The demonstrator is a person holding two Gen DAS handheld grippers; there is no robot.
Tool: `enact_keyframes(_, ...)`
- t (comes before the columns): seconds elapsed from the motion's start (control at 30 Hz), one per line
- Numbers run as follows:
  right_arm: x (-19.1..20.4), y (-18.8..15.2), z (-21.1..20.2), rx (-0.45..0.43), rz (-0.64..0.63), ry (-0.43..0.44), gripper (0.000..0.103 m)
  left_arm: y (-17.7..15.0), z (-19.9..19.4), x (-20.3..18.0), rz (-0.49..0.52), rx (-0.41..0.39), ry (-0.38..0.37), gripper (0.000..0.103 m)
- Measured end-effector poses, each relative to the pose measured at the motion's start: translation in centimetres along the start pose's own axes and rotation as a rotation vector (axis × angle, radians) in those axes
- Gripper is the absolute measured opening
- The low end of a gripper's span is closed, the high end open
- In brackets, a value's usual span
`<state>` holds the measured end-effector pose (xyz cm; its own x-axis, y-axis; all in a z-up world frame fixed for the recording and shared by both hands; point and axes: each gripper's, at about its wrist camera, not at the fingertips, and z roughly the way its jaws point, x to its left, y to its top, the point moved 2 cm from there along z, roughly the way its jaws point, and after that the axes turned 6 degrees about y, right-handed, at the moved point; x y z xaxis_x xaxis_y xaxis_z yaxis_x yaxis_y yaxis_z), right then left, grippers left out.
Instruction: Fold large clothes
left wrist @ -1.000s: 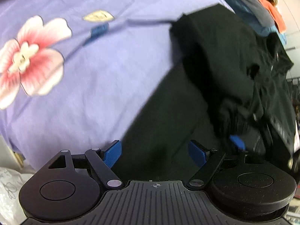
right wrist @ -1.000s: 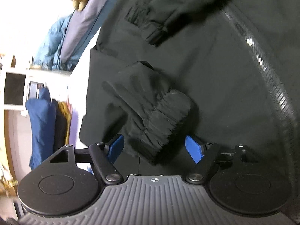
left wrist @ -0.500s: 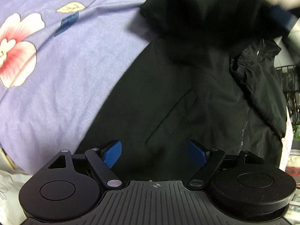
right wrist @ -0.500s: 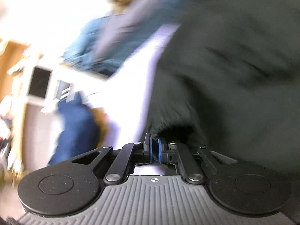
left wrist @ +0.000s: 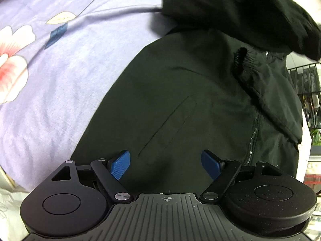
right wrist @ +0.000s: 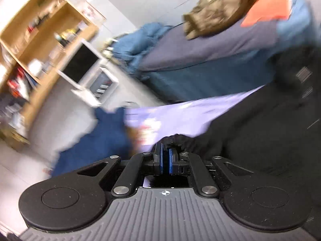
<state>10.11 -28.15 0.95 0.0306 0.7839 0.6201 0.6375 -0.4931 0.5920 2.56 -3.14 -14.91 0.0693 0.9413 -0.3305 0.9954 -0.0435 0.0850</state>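
Fabric of one black jacket [left wrist: 190, 92] is filling the middle and right of the left wrist view, lying on a lilac bedsheet [left wrist: 70, 70] printed with a pink flower [left wrist: 12, 64] at 9 o'clock. The left claw [left wrist: 165, 163] is hovering with its two blue pads [left wrist: 120, 164] spread wide and nothing between them; the jacket's front panel is lying straight ahead of it at 12 o'clock, with one slanted pocket slit [left wrist: 168, 120] just beyond the gap. One zipper [left wrist: 253, 132] is running down the jacket at 2 o'clock. One sleeve [left wrist: 240, 18] is hanging lifted and blurred across the top from 12 to 2 o'clock, above the jacket body. A second cuff with gathered elastic [left wrist: 243, 62] is lying on the chest at 1 o'clock.

Seen from the right wrist, the right claw [right wrist: 165, 159] is pressing its two pads together on a bunched black sleeve cuff [right wrist: 180, 142], which is sticking out just past the fingertips at 12 o'clock. The rest of the jacket is spreading away to 3 o'clock over the lilac sheet. The view is motion-blurred. At 1 o'clock a pile of clothes [right wrist: 220, 40] is sitting beyond the sheet: blue and navy pieces, one olive-brown piece and one orange one. One wooden shelf unit [right wrist: 40, 30] is standing at 10 o'clock, and a dark blue cloth [right wrist: 96, 142] is hanging at 9 o'clock.
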Motion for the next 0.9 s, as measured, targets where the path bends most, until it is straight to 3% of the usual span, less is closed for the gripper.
enact_keyframes(0.07,-2.5,2.0,-3.2,-0.036,0.001,-0.036,0.007,0.2,-0.1,-0.3,0.005,-0.006,-0.003,0.103)
enact_keyframes(0.17,-4.5,5.0,-7.8,-0.158,0.014,-0.026,0.007,0.5,0.2,-1.2,0.019,-0.004,-0.004,0.103)
enact_keyframes(0.27,-5.0,6.7,-10.6,-0.218,-0.078,-0.035,0.008,0.7,0.4,-2.4,0.045,-0.003,-0.007,0.103)
enact_keyframes(0.4,-9.2,6.0,-8.5,-0.043,-0.14,-0.197,0.008,0.5,0.8,-3.6,0.066,0.001,-0.008,0.103)
enact_keyframes(0.6,-15.4,-0.2,-3.7,0.237,-0.209,-0.332,0.008,0.3,1.3,-4.0,0.058,-0.008,0.022,0.103)
enact_keyframes(0.73,-17.2,-2.4,-3.6,0.276,-0.178,-0.355,0.009,0.7,1.6,-4.2,0.106,-0.064,0.099,0.103)
enact_keyframes(0.9,-18.1,-3.0,-3.7,0.316,-0.194,-0.395,0.016,3.4,2.1,-6.9,0.37,-0.249,0.267,0.103)
